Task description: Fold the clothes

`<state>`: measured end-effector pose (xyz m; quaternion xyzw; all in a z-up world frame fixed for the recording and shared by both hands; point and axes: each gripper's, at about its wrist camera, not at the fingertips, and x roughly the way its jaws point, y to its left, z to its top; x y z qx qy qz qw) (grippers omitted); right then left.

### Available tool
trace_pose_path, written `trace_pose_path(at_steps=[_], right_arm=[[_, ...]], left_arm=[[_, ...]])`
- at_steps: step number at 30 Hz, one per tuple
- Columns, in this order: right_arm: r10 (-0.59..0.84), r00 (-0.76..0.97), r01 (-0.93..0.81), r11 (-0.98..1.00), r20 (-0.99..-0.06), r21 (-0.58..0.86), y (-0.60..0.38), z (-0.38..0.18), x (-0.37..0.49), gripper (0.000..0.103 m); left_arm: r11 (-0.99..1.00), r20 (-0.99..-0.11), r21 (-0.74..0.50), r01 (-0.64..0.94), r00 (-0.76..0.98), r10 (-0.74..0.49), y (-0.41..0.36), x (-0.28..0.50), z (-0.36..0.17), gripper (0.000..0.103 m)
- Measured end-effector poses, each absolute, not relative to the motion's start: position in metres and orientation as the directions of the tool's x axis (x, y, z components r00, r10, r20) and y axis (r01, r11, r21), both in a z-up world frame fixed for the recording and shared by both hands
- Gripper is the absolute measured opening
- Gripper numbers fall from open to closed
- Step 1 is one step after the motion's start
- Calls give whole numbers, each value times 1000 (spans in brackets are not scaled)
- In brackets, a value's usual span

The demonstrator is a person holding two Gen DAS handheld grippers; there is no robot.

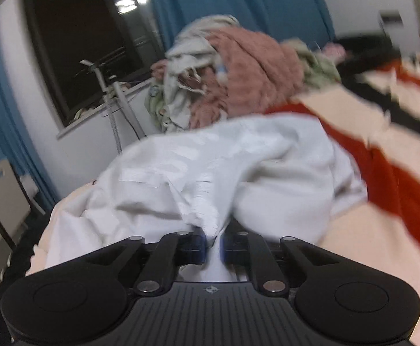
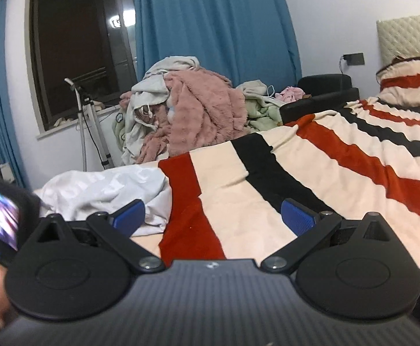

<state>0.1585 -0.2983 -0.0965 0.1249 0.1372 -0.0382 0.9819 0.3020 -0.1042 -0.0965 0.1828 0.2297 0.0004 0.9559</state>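
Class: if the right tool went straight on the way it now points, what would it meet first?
Probably the striped blanket on the bed: it lies directly ahead of the open right tool. The white garment sits off to its left.

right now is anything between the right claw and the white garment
Nothing visible. The right claw is open over the striped blanket, and the white garment lies just to its left on the bed with only bare blanket between. The left claw is shut on the garment's near edge.

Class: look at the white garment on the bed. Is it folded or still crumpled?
Crumpled. The white garment lies bunched in loose wrinkles on the striped blanket, with no flat layers or straight edges; the left gripper pinches a bit of it.
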Motion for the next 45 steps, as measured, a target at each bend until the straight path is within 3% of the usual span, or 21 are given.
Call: trace_pose_path(at_steps=[4,13,17,20,23,28,31,33,35,38,42,43,44,45], right_arm=[[4,969,60,966,-246,253,-295,-94,159,103],[109,975,-85,988,-192,129,-256,-79,123,102],[159,966,-151,987,-203,55,-227,-70,103,102],[205,949,-203,979,-240,36,-207,-65,87,95],[263,919,-265,964,-294,32,-193,-69,76,88],[335,861,-331,940,-383,78,-173,-80,83,85],[368,841,-397,918,-397,12,-143,-92,89,71],[402,814,-454,891,-419,-27,-119,-103,96,53],[441,786,-518,852,-434,-71,-95,-117,101,43],[432,784,-558,805,-445,-201,-63,-136,101,43],[384,805,-517,828,-453,-216,-57,-140,109,42],[386,802,-515,833,-457,-200,-60,-139,110,39],[388,798,-513,838,-460,-183,-64,-138,111,26],[397,796,-512,845,-456,-158,-69,-136,110,22]], left_arm=[[962,-384,243,124,923,-21,-71,263,-53,6],[977,-264,81,196,950,-168,10,124,54,6],[978,-190,-25,208,959,-209,51,73,83,6],[978,-167,-83,190,965,-202,82,55,88,6],[979,-193,-162,127,968,-158,113,63,78,6],[956,-294,-292,1,951,-91,157,97,44,7],[968,-339,-243,-56,940,-31,174,114,28,8],[973,-358,-217,-84,934,1,177,126,18,8],[974,-382,-203,-99,924,15,177,137,5,8],[981,-419,-147,-127,906,54,171,149,-11,8],[984,-466,-106,-145,881,80,168,174,-28,12],[983,-478,-102,-152,874,85,169,176,-31,15],[982,-489,-99,-160,867,92,171,178,-34,19],[980,-499,-100,-174,861,102,172,179,-36,31]])
